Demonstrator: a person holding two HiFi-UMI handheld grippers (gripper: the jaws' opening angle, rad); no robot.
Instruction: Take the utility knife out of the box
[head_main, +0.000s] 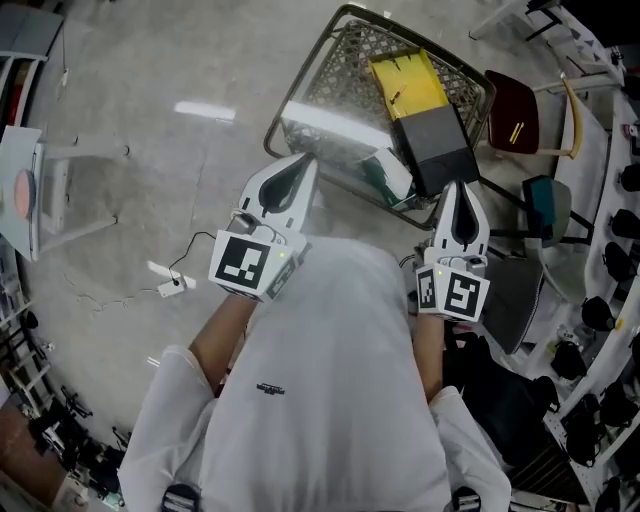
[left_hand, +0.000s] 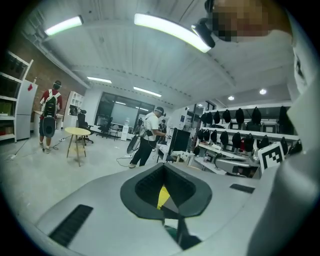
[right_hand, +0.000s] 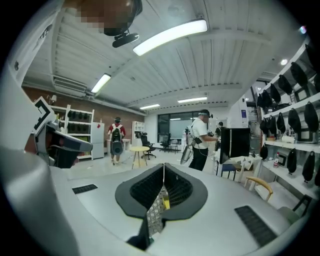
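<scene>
Only the head view is showing the grey floor (head_main: 150, 150) bearing a wire basket (head_main: 345, 75) with the yellow box (head_main: 408, 80) lying inside, the utility knife not making itself out, while the gripper views are catching standing people (left_hand: 149, 135) beyond, and the left tongs (head_main: 303, 162) and right tongs (head_main: 459, 188) are hovering near the basket, each pressed together and pinching nothing.

Saw glossy grey floor (head_main: 130, 200), ceiling strip lights (left_hand: 170, 31) on. Round yellow table (left_hand: 76, 131) stood mid-floor; glazed wall (left_hand: 120, 112) behind it, white cabinet (left_hand: 22, 112) left of it.

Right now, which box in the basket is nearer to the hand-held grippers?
The black box; the yellow box lies beyond it, at the far end of the basket.
</scene>
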